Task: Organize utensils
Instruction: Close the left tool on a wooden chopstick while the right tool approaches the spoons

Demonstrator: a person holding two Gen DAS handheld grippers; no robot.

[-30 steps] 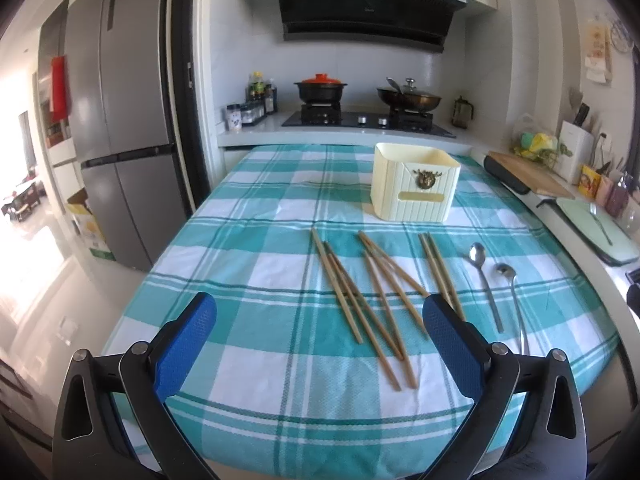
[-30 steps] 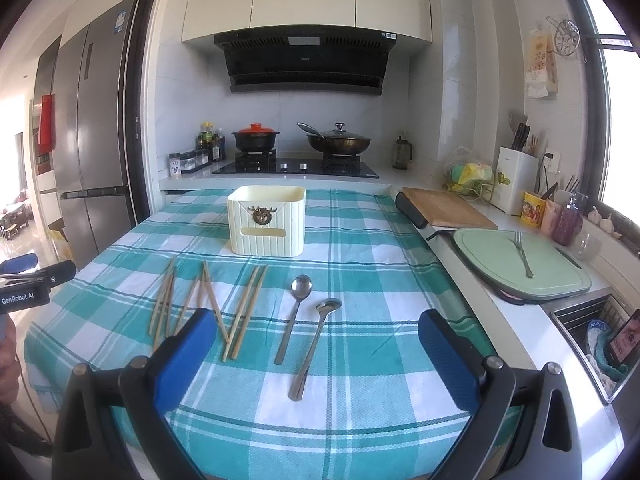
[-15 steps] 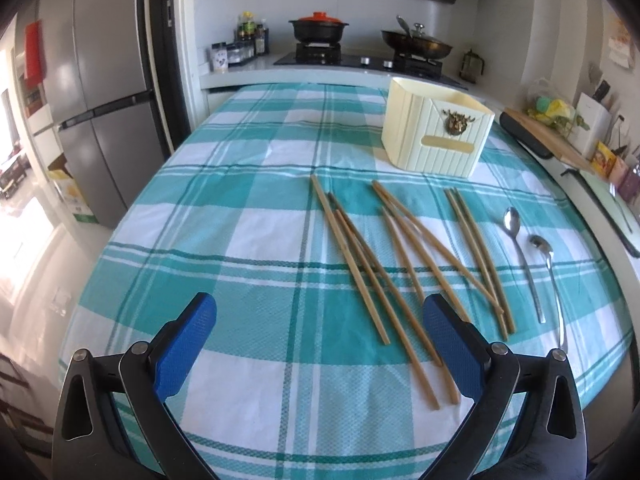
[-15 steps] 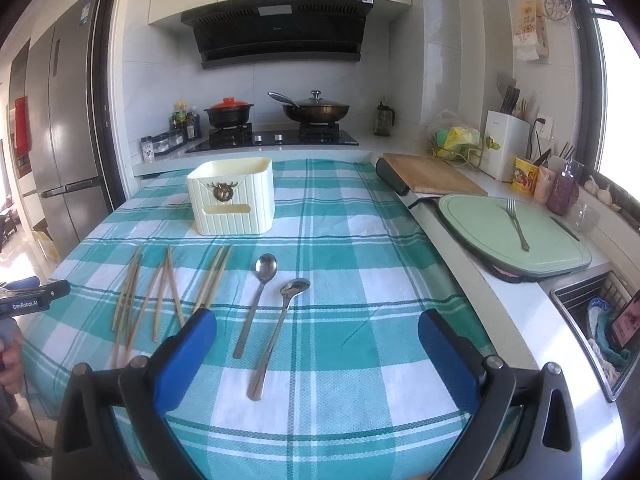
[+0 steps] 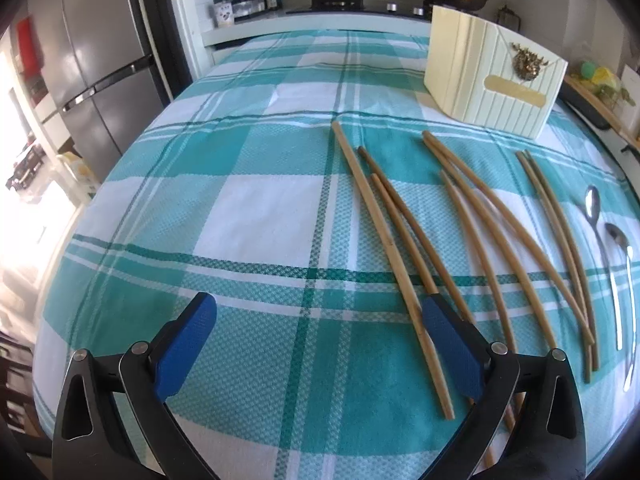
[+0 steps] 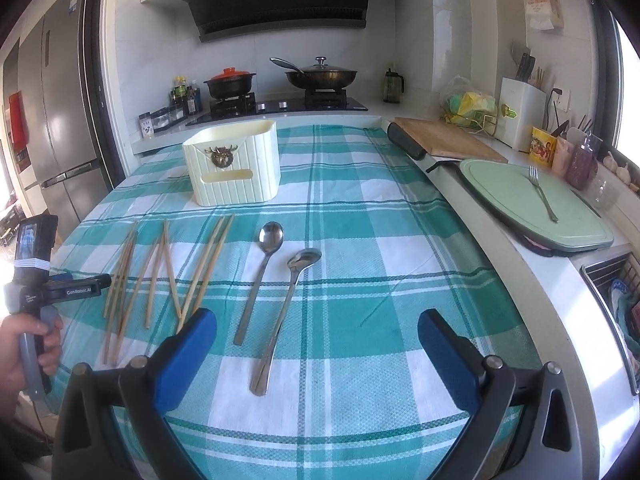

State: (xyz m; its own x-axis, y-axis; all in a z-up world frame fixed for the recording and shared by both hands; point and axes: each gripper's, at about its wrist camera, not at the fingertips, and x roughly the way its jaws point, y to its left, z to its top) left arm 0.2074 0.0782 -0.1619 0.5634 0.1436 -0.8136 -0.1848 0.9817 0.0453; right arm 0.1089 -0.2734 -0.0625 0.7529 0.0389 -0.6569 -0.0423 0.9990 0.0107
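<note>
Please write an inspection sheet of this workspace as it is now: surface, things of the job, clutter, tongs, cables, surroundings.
Surface: table under a teal and white checked cloth, lying flat.
Job's things: wooden chopsticks lie loose in a row, some crossing; two metal spoons lie to their right; the cream utensil holder stands upright behind them.
Clutter: nothing seen on the cloth.
Tongs: left tongs open, low over the near chopstick ends, holding nothing; right tongs open, near the spoon handles, holding nothing.
Cables: nothing seen.
Surroundings: stove with a pot and a pan; fridge; a green board with a fork on the counter.
</note>
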